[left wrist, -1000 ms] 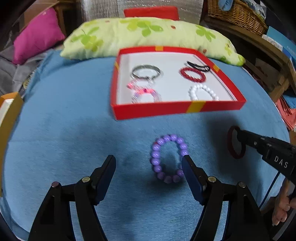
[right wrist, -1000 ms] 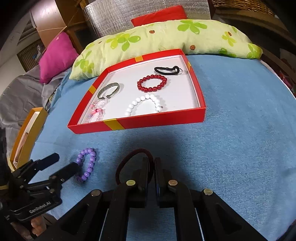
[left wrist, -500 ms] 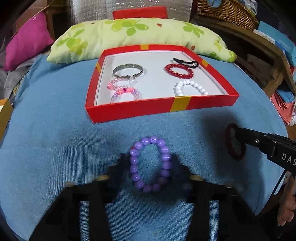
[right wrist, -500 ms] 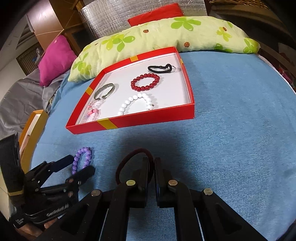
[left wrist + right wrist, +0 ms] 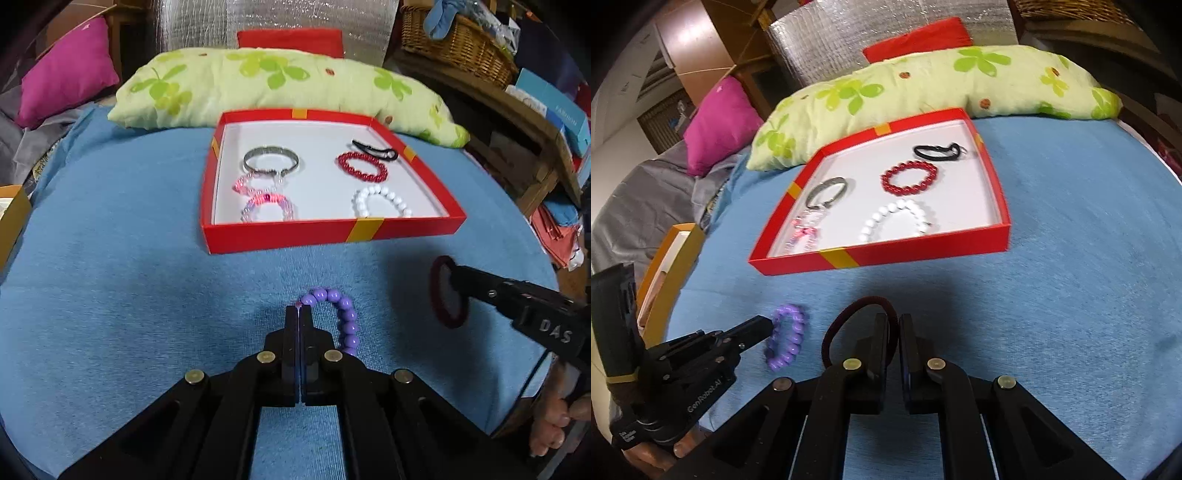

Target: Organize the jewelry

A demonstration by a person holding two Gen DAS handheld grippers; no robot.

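Left claw (image 5: 300, 314), held low and level, pinches the purple bead bracelet (image 5: 341, 317); at its 3 o'clock, right claw (image 5: 894, 332) grips the maroon hair tie (image 5: 849, 325).

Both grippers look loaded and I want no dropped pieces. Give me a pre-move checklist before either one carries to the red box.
1. Left gripper shut on the purple bead bracelet: ok.
2. Right gripper shut on the dark red elastic hair band: ok.
3. Bracelet lifted off the blue cloth: cannot tell.
4. Open white floor in the red cardboard box, between its two columns of bracelets: ok.
5. Path from both grippers to the box free of objects: ok.
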